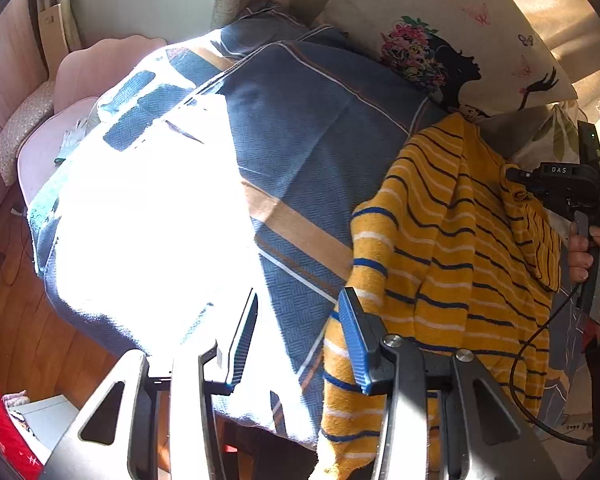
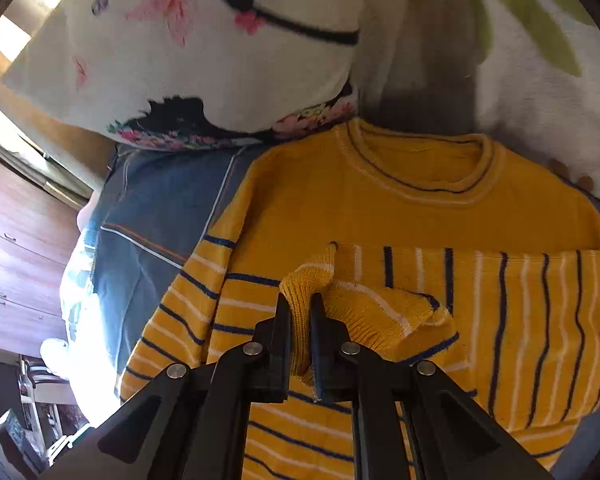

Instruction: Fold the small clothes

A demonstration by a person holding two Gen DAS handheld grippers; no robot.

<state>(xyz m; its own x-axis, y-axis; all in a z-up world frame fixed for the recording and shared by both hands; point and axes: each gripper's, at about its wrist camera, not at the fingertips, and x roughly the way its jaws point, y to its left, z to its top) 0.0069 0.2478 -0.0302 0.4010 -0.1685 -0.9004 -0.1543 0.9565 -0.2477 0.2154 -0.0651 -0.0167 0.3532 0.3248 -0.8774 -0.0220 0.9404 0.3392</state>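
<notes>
yellow striped sweater [image 2: 380, 208] lies flat on the bed's blue cover [image 1: 312, 128], collar far ahead of the right claw [image 2: 300, 308], near the pillow [image 2: 180, 40]. that claw is clamped on a sleeve cuff [image 2: 300, 280], with the sleeve drawn across the chest, so the first fold looks underway. the left claw [image 1: 300, 320] stands apart, empty, just left of the hem. the other sleeve and the body fold seem left to do

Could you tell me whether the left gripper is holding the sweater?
No, the left gripper is open, its jaws apart and empty beside the sweater.
</notes>
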